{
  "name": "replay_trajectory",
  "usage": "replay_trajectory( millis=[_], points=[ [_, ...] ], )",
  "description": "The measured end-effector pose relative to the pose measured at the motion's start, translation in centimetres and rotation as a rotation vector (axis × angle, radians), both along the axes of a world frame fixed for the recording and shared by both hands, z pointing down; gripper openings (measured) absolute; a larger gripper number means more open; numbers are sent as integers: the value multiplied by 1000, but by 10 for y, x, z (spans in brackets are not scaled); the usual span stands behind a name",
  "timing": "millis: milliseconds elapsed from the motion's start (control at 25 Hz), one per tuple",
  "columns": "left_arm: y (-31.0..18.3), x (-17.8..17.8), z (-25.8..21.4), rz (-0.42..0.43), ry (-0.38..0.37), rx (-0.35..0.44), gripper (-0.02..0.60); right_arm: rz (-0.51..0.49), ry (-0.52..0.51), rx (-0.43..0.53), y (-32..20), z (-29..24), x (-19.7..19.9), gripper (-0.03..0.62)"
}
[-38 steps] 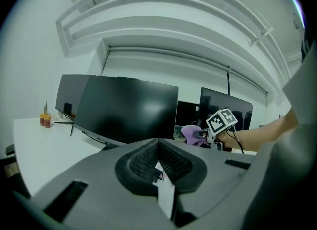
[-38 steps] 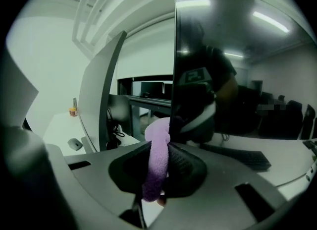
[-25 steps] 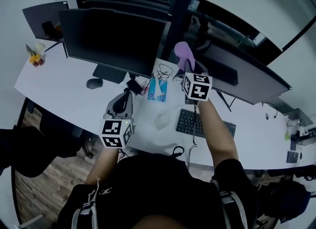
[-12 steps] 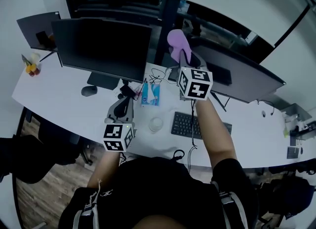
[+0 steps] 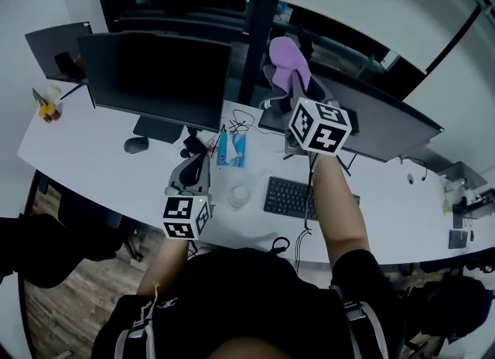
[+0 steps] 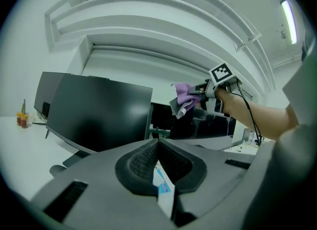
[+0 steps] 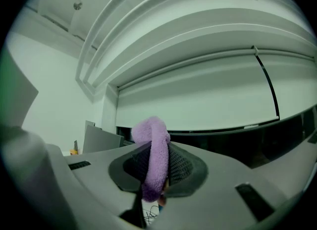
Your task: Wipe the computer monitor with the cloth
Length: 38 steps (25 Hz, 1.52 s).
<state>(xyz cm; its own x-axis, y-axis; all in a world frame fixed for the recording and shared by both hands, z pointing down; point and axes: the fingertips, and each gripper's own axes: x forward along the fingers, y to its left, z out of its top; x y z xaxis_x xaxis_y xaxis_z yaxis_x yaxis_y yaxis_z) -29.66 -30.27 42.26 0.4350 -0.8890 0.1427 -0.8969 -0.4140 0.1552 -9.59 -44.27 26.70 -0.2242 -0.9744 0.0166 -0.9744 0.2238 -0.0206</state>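
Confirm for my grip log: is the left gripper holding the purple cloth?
No, the left gripper has its jaws together with nothing between them; the purple cloth is clamped in the right gripper.

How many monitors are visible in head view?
3. The far-left monitor stands at the desk's end, the large monitor is left of centre, and the right monitor is beside the purple cloth. More may be out of frame.
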Motion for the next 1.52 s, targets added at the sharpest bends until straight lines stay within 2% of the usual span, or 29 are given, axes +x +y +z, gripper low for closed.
replay_trajectory(
  millis=[400, 880, 1000, 1280, 1520],
  points=[
    [2, 26, -4, 13, -2, 6, 11, -4, -38, 67, 4, -39, 23, 77],
    [2, 44, -12, 32, -4, 17, 11, 19, 22, 126, -7, -84, 23, 77],
    [2, 49, -11, 37, -2, 15, 11, 65, 105, 118, -10, -83, 31, 78],
    [1, 63, -9, 49, 3, 14, 11, 202, 421, 156, -6, -75, 53, 78],
    [1, 85, -14, 71, 3, 28, 11, 252, 482, 117, -2, -67, 92, 78]
  ],
)
